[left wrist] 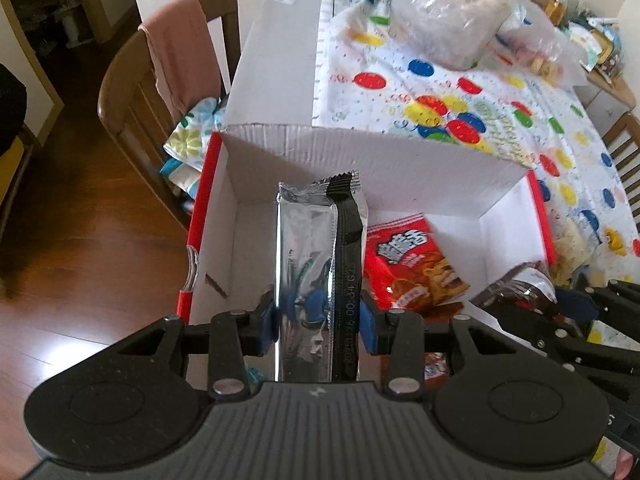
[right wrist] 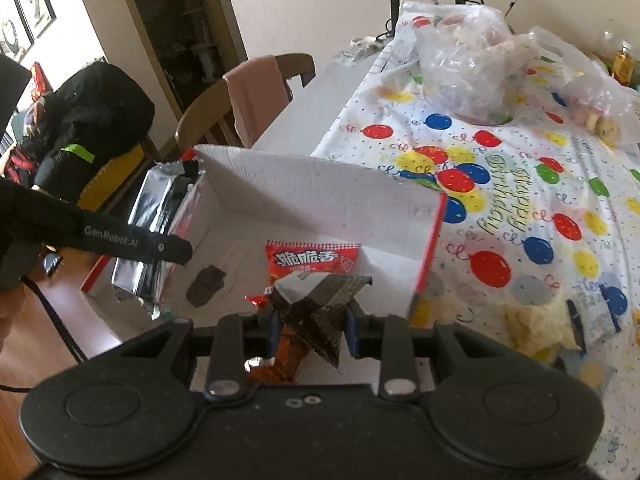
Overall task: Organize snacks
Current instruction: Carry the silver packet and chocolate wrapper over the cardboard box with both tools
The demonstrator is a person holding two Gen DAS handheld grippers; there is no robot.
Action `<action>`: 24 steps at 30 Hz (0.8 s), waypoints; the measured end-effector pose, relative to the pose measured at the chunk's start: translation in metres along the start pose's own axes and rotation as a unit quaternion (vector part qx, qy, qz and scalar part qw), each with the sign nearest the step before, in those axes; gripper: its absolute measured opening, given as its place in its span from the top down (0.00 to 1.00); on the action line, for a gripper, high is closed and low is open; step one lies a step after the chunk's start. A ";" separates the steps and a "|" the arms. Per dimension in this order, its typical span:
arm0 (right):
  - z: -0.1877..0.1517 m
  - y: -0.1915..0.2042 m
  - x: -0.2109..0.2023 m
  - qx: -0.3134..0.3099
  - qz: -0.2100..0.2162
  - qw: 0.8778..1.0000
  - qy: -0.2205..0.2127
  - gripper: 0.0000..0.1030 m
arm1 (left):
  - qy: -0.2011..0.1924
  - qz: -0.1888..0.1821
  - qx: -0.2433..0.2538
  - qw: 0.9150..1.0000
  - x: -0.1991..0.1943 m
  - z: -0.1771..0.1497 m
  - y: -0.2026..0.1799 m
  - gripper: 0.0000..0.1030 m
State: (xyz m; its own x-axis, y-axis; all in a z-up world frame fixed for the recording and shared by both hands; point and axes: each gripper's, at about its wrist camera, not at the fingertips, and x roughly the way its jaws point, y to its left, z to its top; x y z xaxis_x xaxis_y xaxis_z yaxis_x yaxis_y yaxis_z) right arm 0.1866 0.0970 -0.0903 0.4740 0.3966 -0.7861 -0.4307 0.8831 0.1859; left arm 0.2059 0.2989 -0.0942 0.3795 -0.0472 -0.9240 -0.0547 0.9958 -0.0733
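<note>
The left hand-held gripper [left wrist: 319, 316] is clamped on a silver snack packet [left wrist: 310, 276], held over the open white box [left wrist: 360, 168]. The right hand-held gripper [right wrist: 312, 326] pinches a dark wrapped snack [right wrist: 320, 308]; beyond it a red snack bag [right wrist: 312, 262] lies inside the box.

left tongs [left wrist: 318, 316]: clamped, pointing steeply down | right tongs [right wrist: 312, 326]: clamped, angled down

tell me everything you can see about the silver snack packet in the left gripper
The silver snack packet is a long, shiny foil pouch with a black strip down one side bearing printed date code and crimped, zigzag-cut ends. It looks sealed and slightly wrinkled. The left gripper is shut on it, blue pads pressing both sides, holding it lengthwise above the open white cardboard box, apart from the red snack bag inside.
</note>
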 end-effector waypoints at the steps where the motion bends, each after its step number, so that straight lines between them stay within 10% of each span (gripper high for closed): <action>1: 0.002 0.001 0.006 0.000 -0.001 1.000 0.003 0.72 | 0.005 0.001 0.003 1.000 0.004 0.002 0.000 0.61; 24: 0.010 0.014 0.055 -0.021 -0.003 0.999 0.041 0.67 | 0.076 0.011 0.032 0.997 0.062 0.008 -0.006 0.61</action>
State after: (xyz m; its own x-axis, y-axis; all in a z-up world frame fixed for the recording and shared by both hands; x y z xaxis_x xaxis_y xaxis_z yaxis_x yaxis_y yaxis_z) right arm 0.2143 0.1338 -0.1247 0.4138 0.3677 -0.8328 -0.4612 0.8734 0.1564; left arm 0.2373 0.2908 -0.1485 0.2343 -0.0312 -0.9717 -0.0017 0.9995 -0.0325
